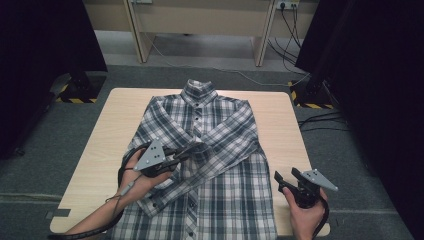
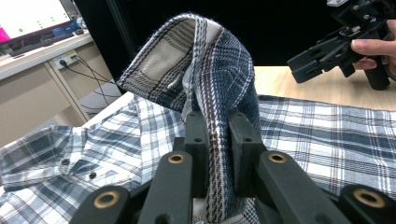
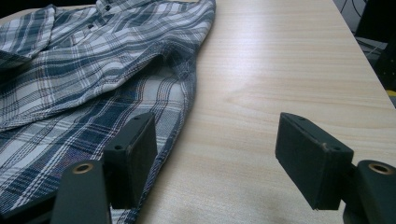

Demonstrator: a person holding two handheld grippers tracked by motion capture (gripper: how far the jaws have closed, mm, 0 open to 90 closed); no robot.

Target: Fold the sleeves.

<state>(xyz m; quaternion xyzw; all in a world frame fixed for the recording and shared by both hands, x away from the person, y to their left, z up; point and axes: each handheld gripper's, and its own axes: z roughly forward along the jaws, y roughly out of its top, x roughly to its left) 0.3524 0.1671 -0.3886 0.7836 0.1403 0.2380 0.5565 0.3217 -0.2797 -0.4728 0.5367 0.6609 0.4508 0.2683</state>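
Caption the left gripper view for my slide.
Left gripper clamps the blue-and-white plaid shirt's cuff, lifted above the wooden table.

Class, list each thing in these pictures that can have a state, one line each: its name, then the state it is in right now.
Plaid shirt: lying buttoned, front up on the table, sleeves folded across the chest.
Sleeve cuff: lifted off the shirt, pinched between jaws.
Left gripper: shut on the sleeve cuff.
Right gripper: open, empty, low over the table beside the shirt's edge.
Table: mostly covered by the shirt.

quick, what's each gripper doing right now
Left gripper: shut on the shirt cuff, lifted off the shirt.
Right gripper: open, holding nothing, over the table edge.
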